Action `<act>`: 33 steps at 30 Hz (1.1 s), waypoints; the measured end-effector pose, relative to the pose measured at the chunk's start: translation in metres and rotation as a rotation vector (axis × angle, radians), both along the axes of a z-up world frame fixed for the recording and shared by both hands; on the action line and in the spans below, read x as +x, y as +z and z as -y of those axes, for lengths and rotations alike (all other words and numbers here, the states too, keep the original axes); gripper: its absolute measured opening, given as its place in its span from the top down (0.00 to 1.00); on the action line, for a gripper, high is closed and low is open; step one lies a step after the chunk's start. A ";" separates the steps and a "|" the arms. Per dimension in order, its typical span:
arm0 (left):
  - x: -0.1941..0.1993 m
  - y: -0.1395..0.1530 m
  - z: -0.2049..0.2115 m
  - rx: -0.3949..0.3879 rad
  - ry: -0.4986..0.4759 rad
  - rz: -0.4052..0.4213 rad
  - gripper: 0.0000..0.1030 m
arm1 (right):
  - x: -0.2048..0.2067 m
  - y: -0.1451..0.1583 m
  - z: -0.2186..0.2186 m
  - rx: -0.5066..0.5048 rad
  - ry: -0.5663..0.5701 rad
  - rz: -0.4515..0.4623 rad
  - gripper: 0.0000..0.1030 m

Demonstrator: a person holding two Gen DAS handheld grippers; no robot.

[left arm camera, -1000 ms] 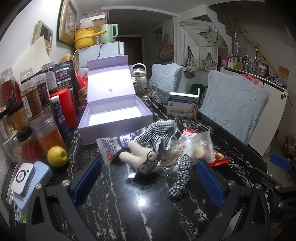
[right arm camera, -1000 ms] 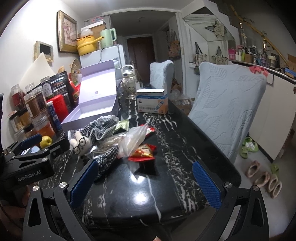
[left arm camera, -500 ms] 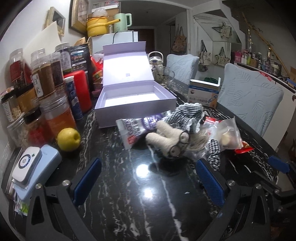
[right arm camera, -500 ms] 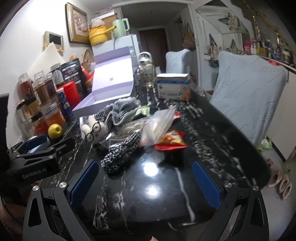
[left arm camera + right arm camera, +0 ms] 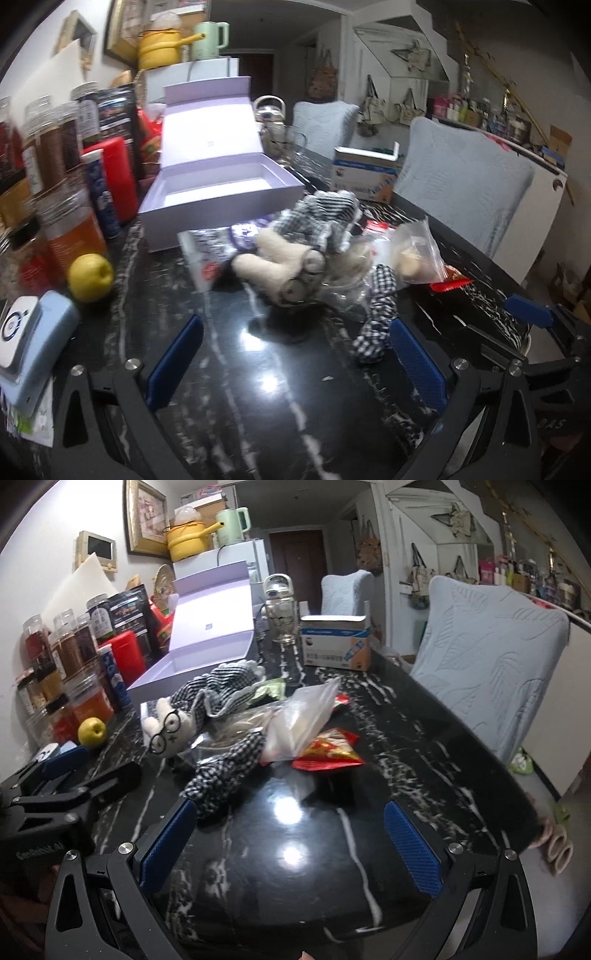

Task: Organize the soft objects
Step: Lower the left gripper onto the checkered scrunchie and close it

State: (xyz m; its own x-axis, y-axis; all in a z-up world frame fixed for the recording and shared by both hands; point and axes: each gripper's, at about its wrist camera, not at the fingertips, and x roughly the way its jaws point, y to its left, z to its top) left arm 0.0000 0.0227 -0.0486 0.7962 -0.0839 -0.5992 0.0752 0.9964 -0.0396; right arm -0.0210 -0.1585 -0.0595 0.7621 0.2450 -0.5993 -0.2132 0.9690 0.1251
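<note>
A white plush rabbit with round glasses and checked black-and-white clothes lies on the black marble table, also in the right wrist view. One checked limb stretches toward me. An open lilac box stands behind it, also in the right wrist view. My left gripper is open and empty, short of the plush. My right gripper is open and empty, right of the checked limb. The left gripper also shows at the left edge of the right wrist view.
Clear plastic bags and a red snack packet lie beside the plush. A yellow apple, jars and a red canister crowd the left. A blue-white carton, a blue device and chairs are around.
Both grippers have swung and closed in on the pile; the plush and the box now sit larger and more central in both views. Nothing on the table has moved.
</note>
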 end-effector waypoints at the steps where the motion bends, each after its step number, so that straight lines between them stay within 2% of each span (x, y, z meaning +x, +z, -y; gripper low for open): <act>1: 0.003 -0.002 0.004 -0.001 -0.015 -0.007 0.00 | 0.000 0.000 0.003 0.000 -0.005 -0.002 0.00; 3: 0.007 -0.006 0.011 -0.008 -0.039 -0.019 0.03 | 0.001 0.001 0.007 0.000 -0.016 -0.004 0.00; 5: 0.012 -0.010 0.018 -0.001 -0.057 -0.032 0.12 | 0.001 0.001 0.012 -0.007 -0.033 -0.004 0.00; 7: 0.015 -0.013 0.025 0.007 -0.068 -0.037 0.14 | 0.000 0.001 0.018 -0.016 -0.046 -0.004 0.00; 11: 0.025 -0.021 0.037 0.005 -0.111 -0.067 0.38 | 0.001 0.003 0.025 -0.025 -0.066 -0.001 0.00; 13: 0.029 -0.024 0.041 -0.013 -0.138 -0.084 0.41 | 0.002 0.004 0.029 -0.028 -0.072 0.002 0.00; 14: 0.032 -0.027 0.043 -0.024 -0.156 -0.100 0.46 | 0.002 0.004 0.031 -0.028 -0.074 0.004 0.00; 16: 0.036 -0.029 0.047 -0.031 -0.176 -0.117 0.50 | 0.003 0.004 0.035 -0.026 -0.079 0.004 0.00; 19: 0.038 -0.028 0.055 -0.006 -0.201 -0.127 0.50 | 0.005 0.005 0.039 -0.024 -0.086 0.003 0.00; 20: 0.040 -0.029 0.059 0.013 -0.197 -0.133 0.52 | 0.006 0.005 0.041 -0.024 -0.089 0.003 0.00; 21: 0.043 -0.030 0.060 0.027 -0.192 -0.153 0.58 | 0.007 0.005 0.042 -0.023 -0.090 0.002 0.00; 22: 0.045 -0.032 0.061 0.026 -0.192 -0.169 0.68 | 0.007 0.005 0.043 -0.022 -0.091 0.001 0.00; 25: 0.047 -0.033 0.063 0.026 -0.208 -0.181 0.78 | 0.010 0.004 0.045 -0.023 -0.090 0.001 0.00; 33: 0.015 -0.014 0.056 -0.033 -0.217 -0.119 0.79 | 0.022 0.000 0.051 -0.002 -0.083 -0.013 0.00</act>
